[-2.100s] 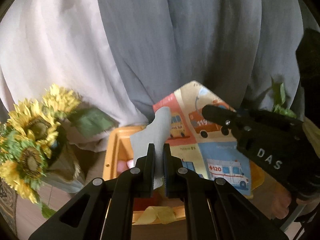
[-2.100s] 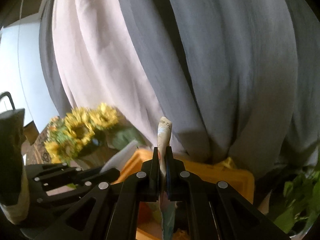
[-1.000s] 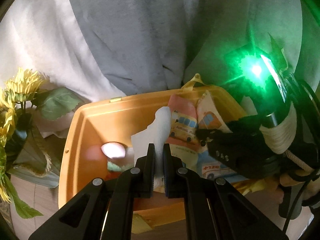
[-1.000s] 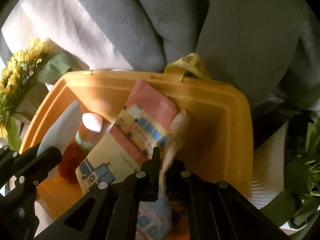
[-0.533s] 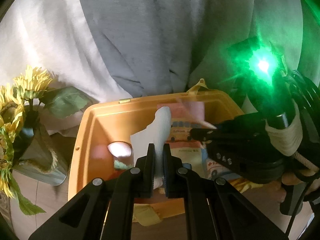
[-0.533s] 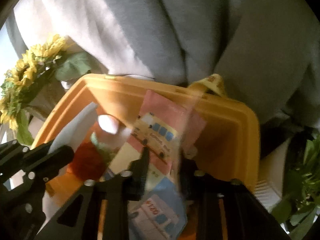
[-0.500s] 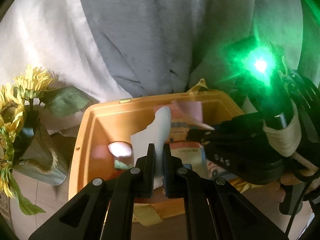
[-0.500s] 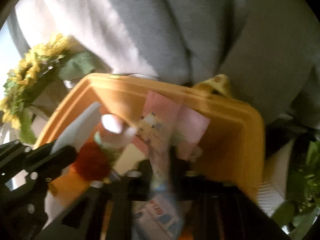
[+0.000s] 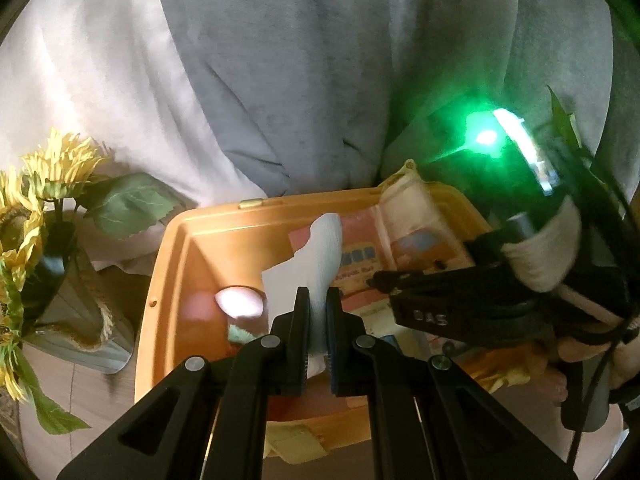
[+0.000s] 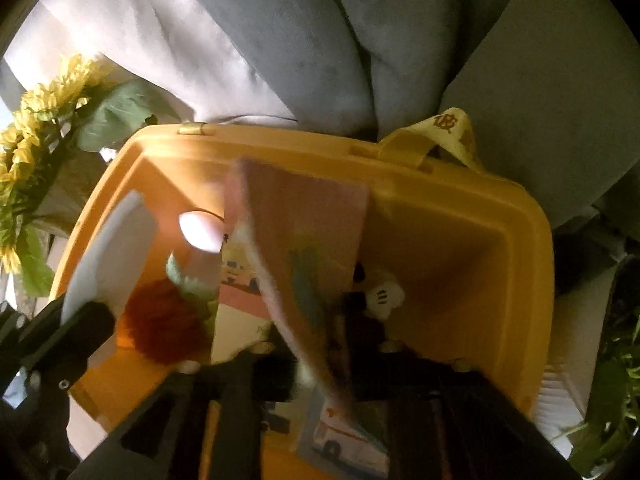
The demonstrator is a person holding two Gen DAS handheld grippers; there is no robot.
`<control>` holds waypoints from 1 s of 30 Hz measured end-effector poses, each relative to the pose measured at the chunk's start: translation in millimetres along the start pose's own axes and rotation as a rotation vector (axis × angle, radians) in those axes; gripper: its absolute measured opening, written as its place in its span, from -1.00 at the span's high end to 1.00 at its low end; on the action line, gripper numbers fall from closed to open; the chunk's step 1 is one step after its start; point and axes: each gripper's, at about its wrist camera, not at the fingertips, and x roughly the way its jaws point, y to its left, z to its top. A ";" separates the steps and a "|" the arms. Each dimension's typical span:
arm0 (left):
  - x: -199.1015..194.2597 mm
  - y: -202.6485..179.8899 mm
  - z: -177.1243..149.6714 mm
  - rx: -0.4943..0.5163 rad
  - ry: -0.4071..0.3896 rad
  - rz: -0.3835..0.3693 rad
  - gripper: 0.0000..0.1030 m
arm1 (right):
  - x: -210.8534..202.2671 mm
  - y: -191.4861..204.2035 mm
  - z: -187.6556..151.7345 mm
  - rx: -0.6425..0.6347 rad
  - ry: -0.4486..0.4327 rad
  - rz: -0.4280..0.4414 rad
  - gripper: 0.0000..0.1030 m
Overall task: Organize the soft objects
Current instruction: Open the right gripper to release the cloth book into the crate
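1. The soft cloth picture book printed with buses and an ambulance (image 10: 304, 256) now hangs inside the orange-yellow plastic storage case (image 10: 472, 208). About 2 seconds ago both grippers held it high in front of the grey curtain, so it has been carried down into the case.
2. The left gripper (image 9: 318, 316) is clamped narrowly on the book's pale grey page corner (image 9: 316, 256), the same pinch as in all 3 earlier left-wrist pictures.
3. The right gripper (image 10: 316, 364) is smeared by motion. Its jaws look further apart than 1 second ago, when they were tight on the spine, and the book's pink cover blurs between them. I cannot tell whether they grip it or have let go.
4. Beneath the book lie a red plush toy with a green frill (image 10: 164, 324) and a small white plush hand (image 10: 382, 296); a bright patch of light (image 9: 240, 302) falls on the case floor.
5. In my judgement the book is nearly stowed. What remains is releasing both corners so it settles flat instead of catching on the rim.
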 end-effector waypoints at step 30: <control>12.4 -8.7 18.3 0.039 -0.021 -0.055 0.82 | -13.6 -27.4 2.6 0.163 -0.101 0.007 0.86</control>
